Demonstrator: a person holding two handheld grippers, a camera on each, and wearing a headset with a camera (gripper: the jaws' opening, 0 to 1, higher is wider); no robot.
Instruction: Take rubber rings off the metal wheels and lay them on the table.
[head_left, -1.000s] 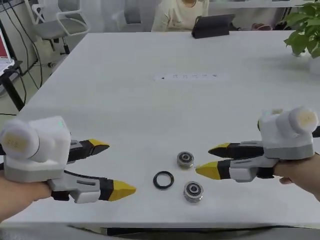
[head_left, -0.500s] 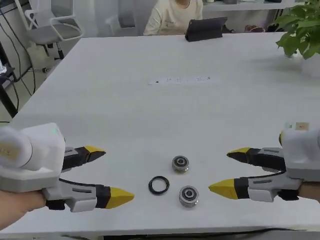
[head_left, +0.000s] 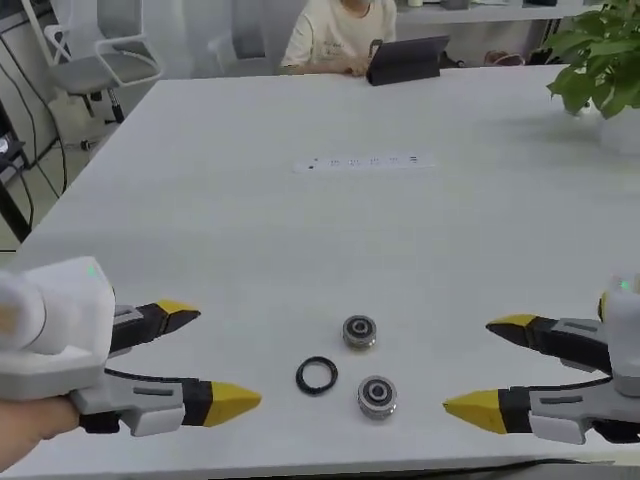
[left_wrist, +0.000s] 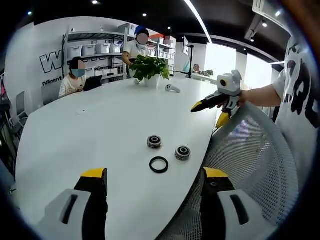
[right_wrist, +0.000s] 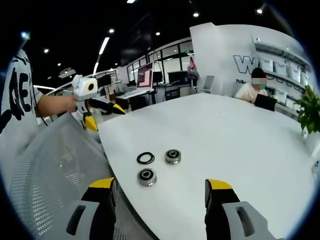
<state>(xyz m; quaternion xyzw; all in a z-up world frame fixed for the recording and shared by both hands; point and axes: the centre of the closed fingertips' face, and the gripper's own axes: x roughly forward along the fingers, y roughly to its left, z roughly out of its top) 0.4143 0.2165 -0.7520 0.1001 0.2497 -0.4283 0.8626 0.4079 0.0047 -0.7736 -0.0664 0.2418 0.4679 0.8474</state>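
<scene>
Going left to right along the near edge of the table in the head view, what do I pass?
left gripper → rubber ring → farther metal wheel and nearer metal wheel, which overlap across, so there is no firm order between them → right gripper

The left gripper and right gripper hover with jaws apart over the table, flanking a loose rubber ring, a far metal wheel and a near metal wheel.
</scene>
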